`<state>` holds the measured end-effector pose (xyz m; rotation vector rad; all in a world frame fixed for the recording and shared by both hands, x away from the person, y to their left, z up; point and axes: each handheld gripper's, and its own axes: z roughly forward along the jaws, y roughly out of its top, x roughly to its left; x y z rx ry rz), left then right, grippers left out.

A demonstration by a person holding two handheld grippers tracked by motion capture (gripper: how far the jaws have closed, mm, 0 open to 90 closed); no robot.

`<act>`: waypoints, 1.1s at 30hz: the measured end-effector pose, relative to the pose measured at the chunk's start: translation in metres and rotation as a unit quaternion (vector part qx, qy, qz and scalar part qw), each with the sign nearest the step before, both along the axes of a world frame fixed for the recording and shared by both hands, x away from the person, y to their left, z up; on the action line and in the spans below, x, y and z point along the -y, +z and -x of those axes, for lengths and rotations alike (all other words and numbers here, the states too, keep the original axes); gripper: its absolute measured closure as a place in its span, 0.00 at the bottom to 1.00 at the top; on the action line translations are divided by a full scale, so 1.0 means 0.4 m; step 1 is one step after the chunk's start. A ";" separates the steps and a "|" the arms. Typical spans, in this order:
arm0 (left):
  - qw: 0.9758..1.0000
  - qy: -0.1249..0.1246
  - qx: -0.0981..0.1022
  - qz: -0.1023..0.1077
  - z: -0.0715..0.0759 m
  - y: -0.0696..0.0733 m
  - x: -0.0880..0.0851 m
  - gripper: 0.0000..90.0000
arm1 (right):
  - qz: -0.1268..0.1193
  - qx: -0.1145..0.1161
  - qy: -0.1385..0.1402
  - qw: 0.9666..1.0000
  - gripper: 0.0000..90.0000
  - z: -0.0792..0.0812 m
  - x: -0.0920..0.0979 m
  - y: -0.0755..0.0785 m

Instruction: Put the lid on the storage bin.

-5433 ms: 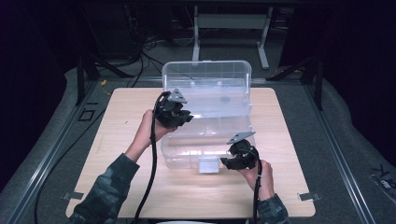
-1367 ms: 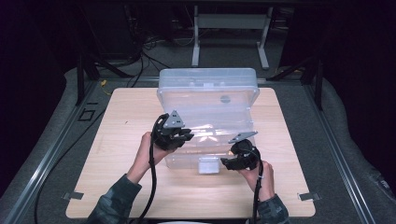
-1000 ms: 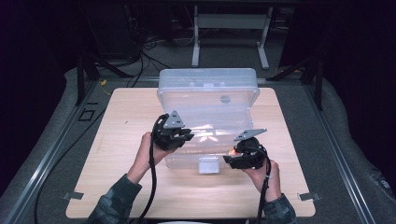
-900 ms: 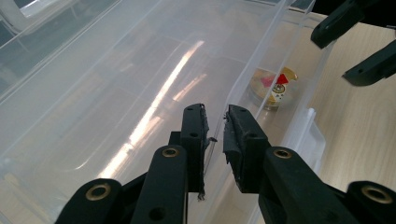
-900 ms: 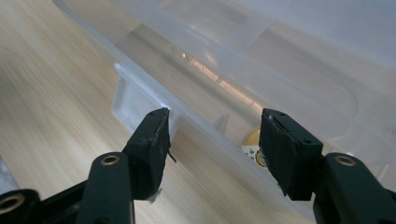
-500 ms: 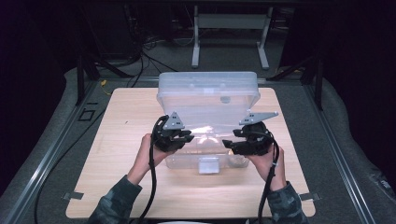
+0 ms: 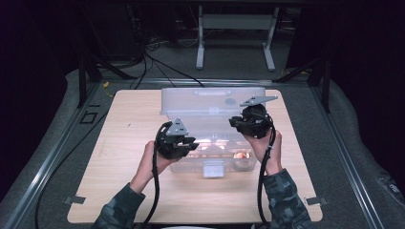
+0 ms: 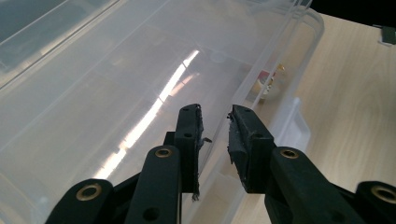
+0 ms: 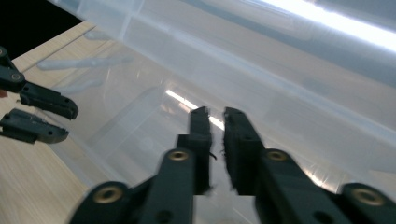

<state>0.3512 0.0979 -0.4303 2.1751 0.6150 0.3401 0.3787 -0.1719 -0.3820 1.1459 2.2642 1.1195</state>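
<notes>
Clear lidded box (image 7: 212,107) lying left-right on the bench (image 7: 129,129), your left tongs (image 8: 215,140) closed gripping nothing, right tongs (image 9: 215,140) just closed, empty.

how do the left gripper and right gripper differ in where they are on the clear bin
The left gripper sits low at the near left part of the clear bin, while the right gripper is higher and farther back on the right side. In its own view the left gripper's fingers straddle a thin clear edge; the right gripper's fingers, which have just been closing, have nothing visible between them. Both are black, with nearly closed fingers.
</notes>
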 end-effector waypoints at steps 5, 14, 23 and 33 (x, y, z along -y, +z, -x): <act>1.000 0.009 -0.006 -0.001 0.007 -0.002 -0.007 0.78 | -0.002 -0.003 -0.003 1.000 1.00 0.012 0.003 -0.018; 0.999 0.037 -0.001 0.020 0.038 0.014 -0.077 0.56 | 0.004 -0.006 -0.005 1.000 1.00 0.045 0.015 -0.031; 0.998 0.058 -0.002 0.030 0.073 0.016 -0.159 0.43 | -0.004 -0.005 -0.017 1.000 0.99 0.077 0.047 -0.042; 0.994 0.100 -0.010 0.039 0.099 -0.012 -0.254 0.38 | -0.011 -0.010 -0.033 0.999 0.98 0.118 0.088 -0.051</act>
